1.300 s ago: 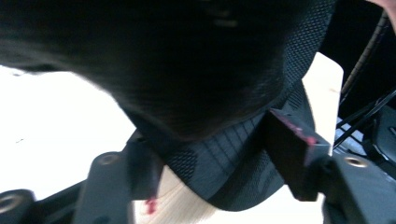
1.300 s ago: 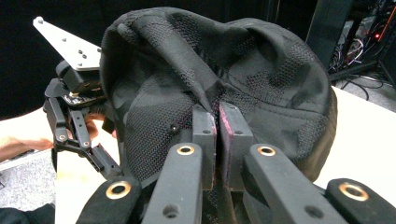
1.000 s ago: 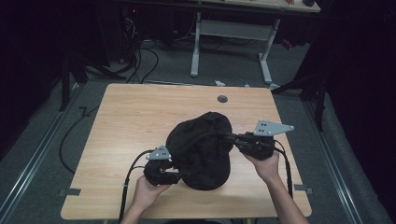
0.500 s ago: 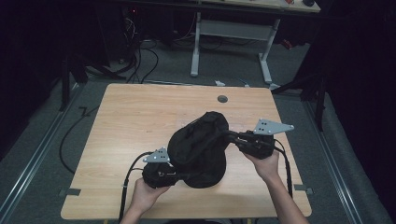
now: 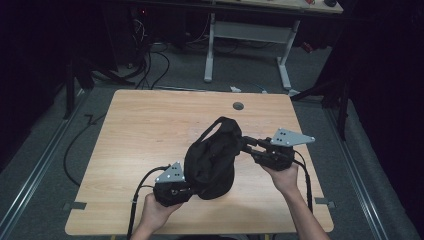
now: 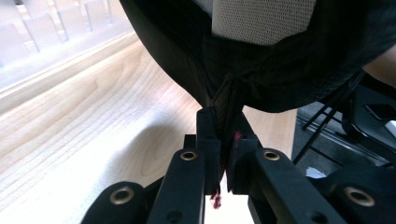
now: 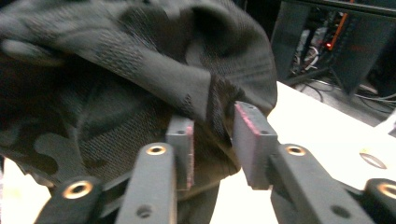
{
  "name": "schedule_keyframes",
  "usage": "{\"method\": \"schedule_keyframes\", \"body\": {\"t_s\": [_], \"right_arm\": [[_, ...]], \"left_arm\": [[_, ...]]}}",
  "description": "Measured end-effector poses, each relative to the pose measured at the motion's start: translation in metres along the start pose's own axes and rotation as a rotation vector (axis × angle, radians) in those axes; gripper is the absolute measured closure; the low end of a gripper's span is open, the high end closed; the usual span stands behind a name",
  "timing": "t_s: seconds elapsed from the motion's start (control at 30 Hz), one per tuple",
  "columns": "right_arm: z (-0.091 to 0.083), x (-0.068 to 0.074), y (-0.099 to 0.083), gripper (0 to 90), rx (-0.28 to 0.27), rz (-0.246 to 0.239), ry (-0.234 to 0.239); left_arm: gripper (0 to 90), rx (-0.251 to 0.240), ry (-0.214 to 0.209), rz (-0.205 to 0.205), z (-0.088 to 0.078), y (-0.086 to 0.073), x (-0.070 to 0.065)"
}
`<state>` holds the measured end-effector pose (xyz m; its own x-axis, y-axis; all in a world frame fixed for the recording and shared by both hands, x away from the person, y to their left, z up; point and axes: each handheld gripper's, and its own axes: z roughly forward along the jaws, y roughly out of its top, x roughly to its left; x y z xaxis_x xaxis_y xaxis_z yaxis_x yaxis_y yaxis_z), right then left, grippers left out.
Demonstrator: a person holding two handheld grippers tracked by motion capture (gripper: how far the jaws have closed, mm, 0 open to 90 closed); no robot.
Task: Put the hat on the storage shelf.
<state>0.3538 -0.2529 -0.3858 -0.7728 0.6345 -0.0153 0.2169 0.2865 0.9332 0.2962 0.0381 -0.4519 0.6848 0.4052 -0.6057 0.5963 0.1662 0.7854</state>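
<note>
Raised black garment (image 5: 212, 160) between both grippers' jaws

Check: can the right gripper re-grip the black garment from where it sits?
Probably yes: the right gripper, jaws just opened, has a fold of the black garment between its pads; the left gripper holds the other end.

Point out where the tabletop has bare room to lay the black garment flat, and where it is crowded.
The table is bare across its left half and along the far edge, up to the round grommet. The right strip beyond the right gripper is free but narrow. The near middle is crowded: the black garment, the left gripper clamped on its lower edge, and both hands.
</note>
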Motion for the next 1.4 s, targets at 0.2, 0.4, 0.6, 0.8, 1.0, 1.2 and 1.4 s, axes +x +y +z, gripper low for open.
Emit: {"method": "schedule_keyframes", "body": {"t_s": [0.2, 0.4, 0.6, 0.8, 1.0, 1.2, 1.4], "right_arm": [[0.001, -0.006, -0.003, 51.9, 0.018, 0.039, -0.015], [0.003, -0.012, -0.016, 49.0, 0.072, 0.078, -0.044], [0.002, -0.016, -0.025, 47.5, 0.123, 0.101, -0.079], [0.004, -0.021, -0.045, 46.6, 0.181, 0.164, -0.105], [0.006, -0.025, -0.066, 44.7, 0.248, 0.208, -0.129], [0.013, -0.029, -0.088, 43.5, 0.313, 0.222, -0.170], [0.023, -0.032, -0.108, 43.0, 0.376, 0.217, -0.218]], "left_arm": [[86.1, -0.013, 0.006, 0.004, -0.004, 0.002, 0.001], [86.0, -0.036, 0.017, -0.007, -0.007, 0.004, 0.003], [85.9, -0.072, 0.038, -0.026, -0.009, 0.009, 0.005], [85.9, -0.105, 0.044, -0.017, -0.015, 0.015, 0.004], [85.9, -0.136, 0.064, -0.015, -0.018, 0.020, 0.007], [85.9, -0.162, 0.093, -0.003, -0.019, 0.021, 0.009], [85.9, -0.183, 0.111, 0.007, -0.020, 0.021, 0.009]]}}
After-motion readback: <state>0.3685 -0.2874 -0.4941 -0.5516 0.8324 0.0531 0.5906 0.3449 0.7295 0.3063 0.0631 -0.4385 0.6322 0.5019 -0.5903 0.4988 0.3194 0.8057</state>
